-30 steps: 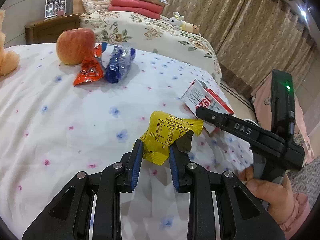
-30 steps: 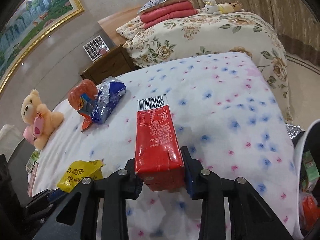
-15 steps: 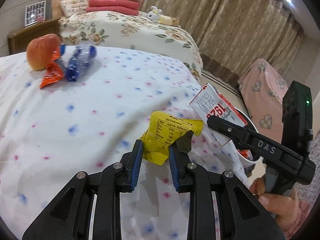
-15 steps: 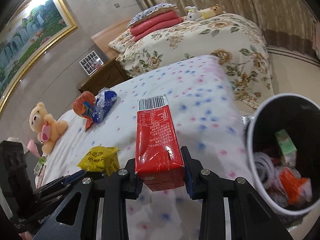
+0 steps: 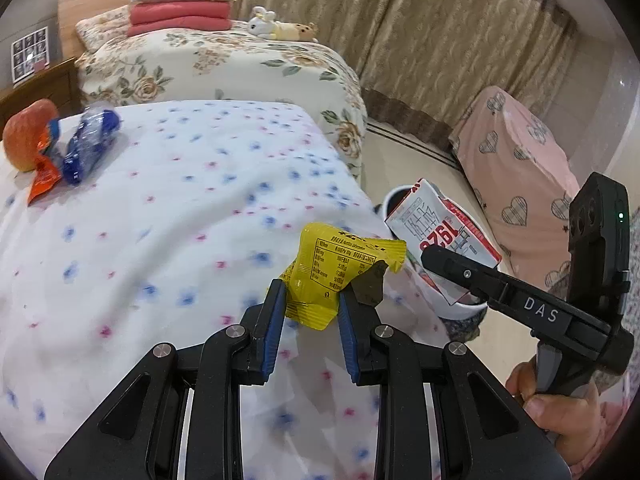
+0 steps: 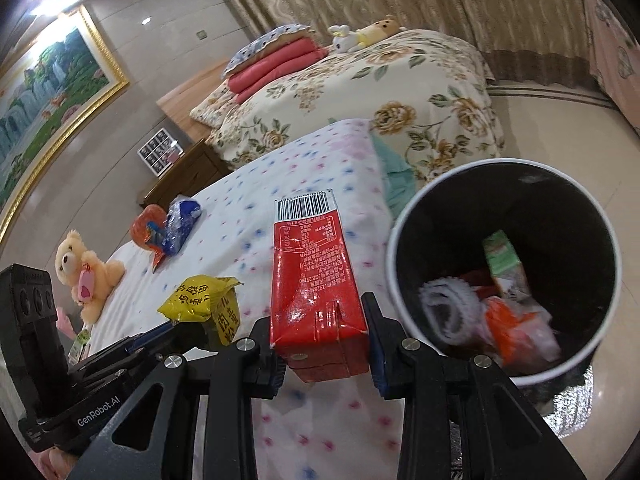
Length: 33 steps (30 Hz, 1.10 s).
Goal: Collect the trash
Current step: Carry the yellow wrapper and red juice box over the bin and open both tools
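- the bed (image 5: 168, 240) with its white dotted sheet spreads out ahead of and beneath both sets of jaws.
- the waste bin (image 6: 400, 280), white outside and dark inside, sits on the floor just right of the right jaws, its mouth open towards them, a green carton, white strip and orange wrappers lying in it.
- the red carton (image 6: 316, 304) stands upright between the right gripper (image 6: 326, 348) jaws, pinched on both sides near its base, barcode end up.
- the yellow wrapper (image 5: 332, 276) sticks up from the left gripper (image 5: 312, 320), squeezed in jaws drawn narrow around it.
- far ahead and left of the left jaws, an apple (image 5: 28, 132), an orange wrapper (image 5: 42, 176) and a blue wrapper (image 5: 86, 144) lie huddled on the sheet.
- a hand (image 5: 560, 412) grips the right tool's handle.
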Available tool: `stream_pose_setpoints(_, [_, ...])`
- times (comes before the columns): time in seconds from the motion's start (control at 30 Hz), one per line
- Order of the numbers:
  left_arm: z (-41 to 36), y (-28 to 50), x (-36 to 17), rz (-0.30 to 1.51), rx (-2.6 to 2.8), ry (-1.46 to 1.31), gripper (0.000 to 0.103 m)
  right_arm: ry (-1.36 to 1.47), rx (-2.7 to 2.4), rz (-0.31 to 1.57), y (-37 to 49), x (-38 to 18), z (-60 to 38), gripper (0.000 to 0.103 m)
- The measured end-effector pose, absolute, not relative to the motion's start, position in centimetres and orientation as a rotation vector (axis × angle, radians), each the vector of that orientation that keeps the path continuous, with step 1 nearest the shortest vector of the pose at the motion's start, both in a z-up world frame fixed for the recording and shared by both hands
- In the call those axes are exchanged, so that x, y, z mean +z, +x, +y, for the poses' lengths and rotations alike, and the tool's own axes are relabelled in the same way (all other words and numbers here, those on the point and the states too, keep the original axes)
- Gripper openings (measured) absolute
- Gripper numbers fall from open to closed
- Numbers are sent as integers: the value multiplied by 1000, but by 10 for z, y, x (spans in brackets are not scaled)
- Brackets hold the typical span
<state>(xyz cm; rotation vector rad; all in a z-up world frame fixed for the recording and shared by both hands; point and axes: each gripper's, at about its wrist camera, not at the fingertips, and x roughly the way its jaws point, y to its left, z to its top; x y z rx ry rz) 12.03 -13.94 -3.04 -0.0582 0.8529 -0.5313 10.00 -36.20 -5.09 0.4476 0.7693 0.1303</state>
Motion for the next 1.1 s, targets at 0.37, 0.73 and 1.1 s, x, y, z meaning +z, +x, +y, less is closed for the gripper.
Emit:
stream_pose_setpoints(0.37, [-179,117,-27,854,-588,-7,24,480,62,748,82,-53,-398,33])
stream_pose_setpoints(0.73, [-219,121,-24,854,-633,45,24,516,-28,740,70,-61,-441,33])
stream_pose_setpoints(1.1, [-255,130,-27,866,-653,85,24,529,-71,752,75,-70,-466,33])
